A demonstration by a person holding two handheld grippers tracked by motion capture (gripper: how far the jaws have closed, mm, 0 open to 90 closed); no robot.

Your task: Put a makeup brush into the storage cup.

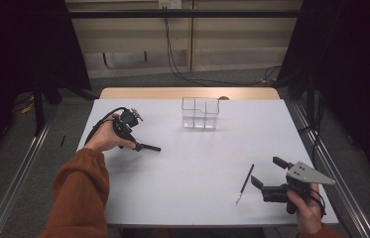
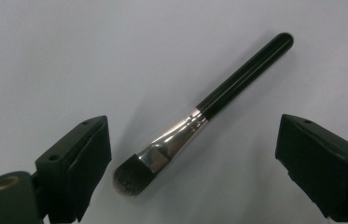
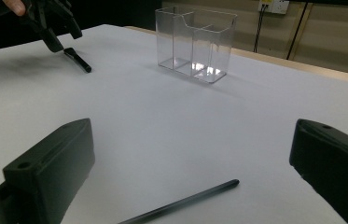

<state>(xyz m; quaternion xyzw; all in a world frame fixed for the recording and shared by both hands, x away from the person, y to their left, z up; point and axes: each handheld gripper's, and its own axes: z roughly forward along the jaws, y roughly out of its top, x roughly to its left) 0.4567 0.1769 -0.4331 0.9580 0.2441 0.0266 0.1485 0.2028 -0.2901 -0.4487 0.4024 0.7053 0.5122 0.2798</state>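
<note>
On the left part of the white desk (image 1: 192,163), a makeup brush (image 2: 195,119) with a black handle, silver ferrule and dark bristles is seen lying flat, directly between the jaws of the left gripper (image 2: 195,154). Those jaws are spread wide on either side of the brush, and neither pad is seen touching it, so nothing is gripped. In the high view the left gripper (image 1: 135,144) is held low over the brush (image 1: 149,147) by a hand in a rust-coloured sleeve. Near the front right edge, the right gripper (image 1: 266,171) is held with its jaws wide apart and empty, a thin black pencil (image 1: 245,184) lying just beside them. A clear compartmented organiser (image 1: 200,113) stands toward the back of the desk, well apart from both.
</note>
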